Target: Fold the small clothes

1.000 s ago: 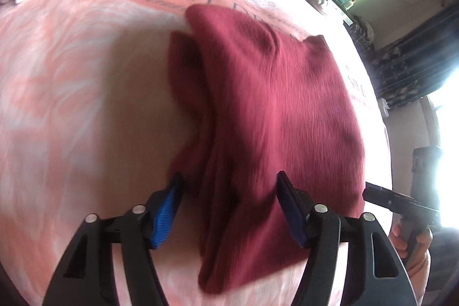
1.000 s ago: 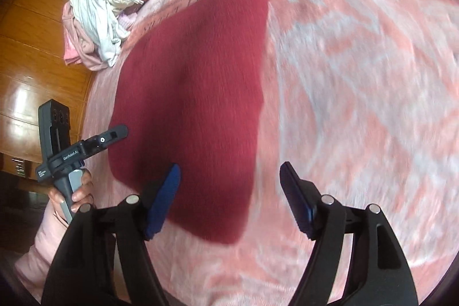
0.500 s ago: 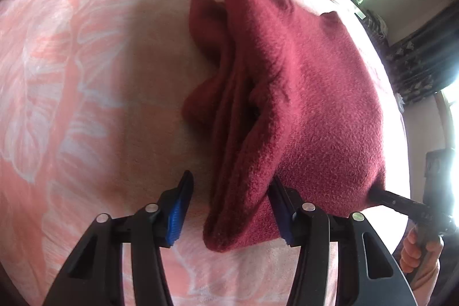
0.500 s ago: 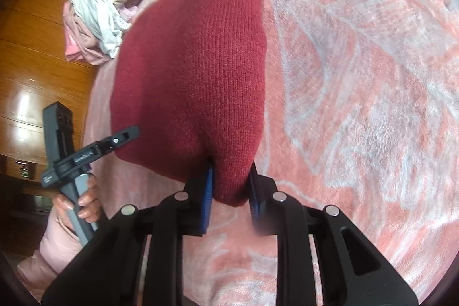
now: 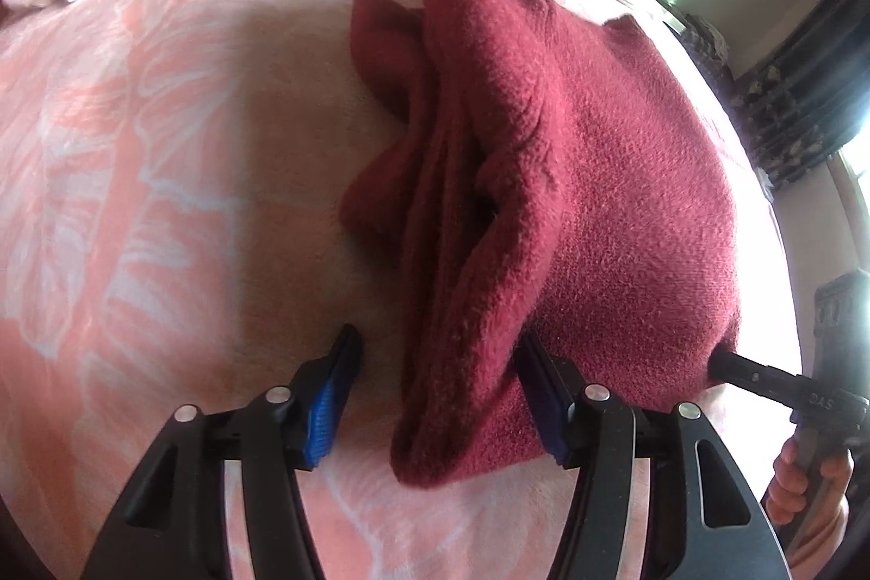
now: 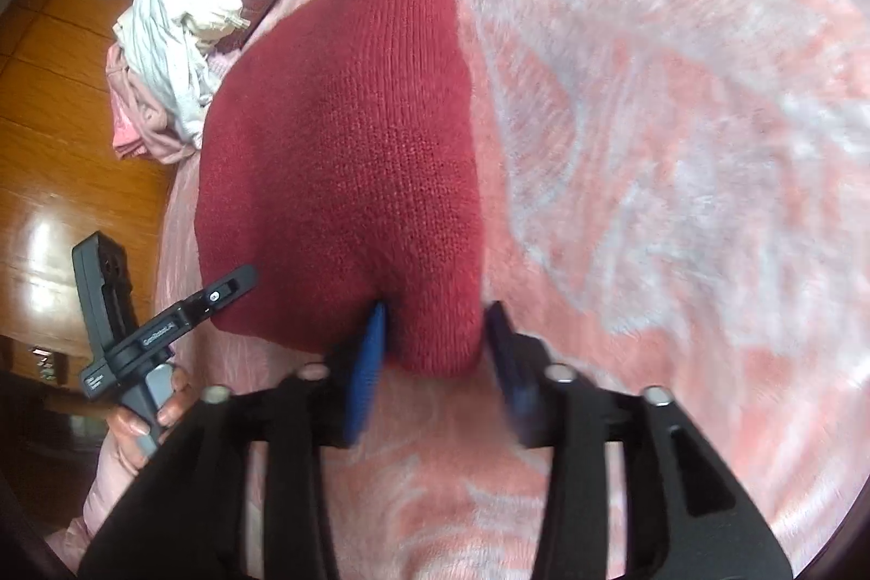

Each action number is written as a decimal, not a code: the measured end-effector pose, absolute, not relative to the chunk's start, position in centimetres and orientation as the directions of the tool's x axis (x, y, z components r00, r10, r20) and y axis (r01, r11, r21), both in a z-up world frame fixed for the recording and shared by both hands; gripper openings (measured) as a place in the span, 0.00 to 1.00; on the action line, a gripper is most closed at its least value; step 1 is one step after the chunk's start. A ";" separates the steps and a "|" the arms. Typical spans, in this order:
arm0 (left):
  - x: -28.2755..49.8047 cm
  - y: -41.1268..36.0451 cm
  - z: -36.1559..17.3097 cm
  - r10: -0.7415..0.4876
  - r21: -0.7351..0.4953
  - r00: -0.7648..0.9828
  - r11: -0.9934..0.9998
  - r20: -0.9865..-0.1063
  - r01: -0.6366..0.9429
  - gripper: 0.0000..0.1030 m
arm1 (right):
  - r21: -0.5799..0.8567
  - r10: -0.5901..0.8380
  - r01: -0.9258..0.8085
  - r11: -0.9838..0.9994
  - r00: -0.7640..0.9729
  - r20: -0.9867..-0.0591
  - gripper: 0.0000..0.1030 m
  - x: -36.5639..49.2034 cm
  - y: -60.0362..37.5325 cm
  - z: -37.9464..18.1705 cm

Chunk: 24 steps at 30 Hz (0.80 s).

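Both claws have crept in on the near edge of the dark red knitted garment since a second ago, when the cloth lay further from the pads. The right claw, clamped on the garment's near corner half a second back, has just been opening: its pads now stand slightly apart with that corner between them, the left pad touching the knit and the right one just clear, so it no longer pinches. The left claw has also just been opening a little; it is spread, its right pad against the thick bunched edge and its left pad apart from it over the bedcover. The garment lies on the bed's pink blanket, already doubled lengthwise, its layers gaping along the left side in the left wrist view. A pile of pale clothes sits well apart at the bed's edge. To do the next fold well, I judge each claw should bite deep enough to catch every layer at its corner, close firmly, then both should lift together and carry the near edge evenly toward the far end, keeping the cloth taut between them so the loose inner layers do not slip out.
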<state>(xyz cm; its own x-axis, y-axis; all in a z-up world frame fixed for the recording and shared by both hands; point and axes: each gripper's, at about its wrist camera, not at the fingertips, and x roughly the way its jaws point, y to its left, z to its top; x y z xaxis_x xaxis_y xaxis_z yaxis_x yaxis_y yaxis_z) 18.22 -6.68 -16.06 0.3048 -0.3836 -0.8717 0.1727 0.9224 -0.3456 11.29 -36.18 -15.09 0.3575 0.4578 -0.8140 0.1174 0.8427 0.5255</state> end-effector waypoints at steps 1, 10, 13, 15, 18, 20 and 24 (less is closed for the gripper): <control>17.8 -6.4 -15.4 -0.381 -0.351 0.312 0.924 -0.870 0.149 0.59 | 0.489 0.420 0.105 0.866 0.380 -0.824 0.53 10.6 -36.0 -14.2; 12.1 -6.5 -13.0 -0.226 -0.200 0.372 0.974 -0.900 0.109 0.76 | 0.184 0.132 0.087 0.979 0.416 -0.900 0.59 4.9 -32.9 -10.5; 10.4 -6.7 -12.6 -0.177 -0.141 0.388 0.983 -0.905 0.120 0.85 | 0.139 0.095 0.076 0.987 0.414 -0.905 0.83 3.7 -31.8 -10.3; 9.4 -6.9 -12.5 -0.149 -0.108 0.393 0.986 -0.907 0.125 0.89 | 0.139 0.092 0.084 0.987 0.417 -0.904 0.88 2.9 -31.4 -10.2; 8.0 -7.4 -12.4 -0.127 -0.085 0.403 0.989 -0.906 0.122 0.92 | 0.122 0.069 0.106 0.987 0.405 -0.912 0.90 1.8 -31.0 -10.6; 6.7 -7.1 -12.4 -0.123 -0.081 0.404 0.990 -0.906 0.119 0.93 | 0.108 0.048 0.127 0.986 0.404 -0.914 0.93 0.9 -31.2 -11.0; 5.5 -6.7 -13.0 -0.113 -0.081 0.399 0.992 -0.910 0.096 0.94 | 0.089 0.021 0.165 0.982 0.375 -0.927 0.95 -0.9 -30.9 -12.5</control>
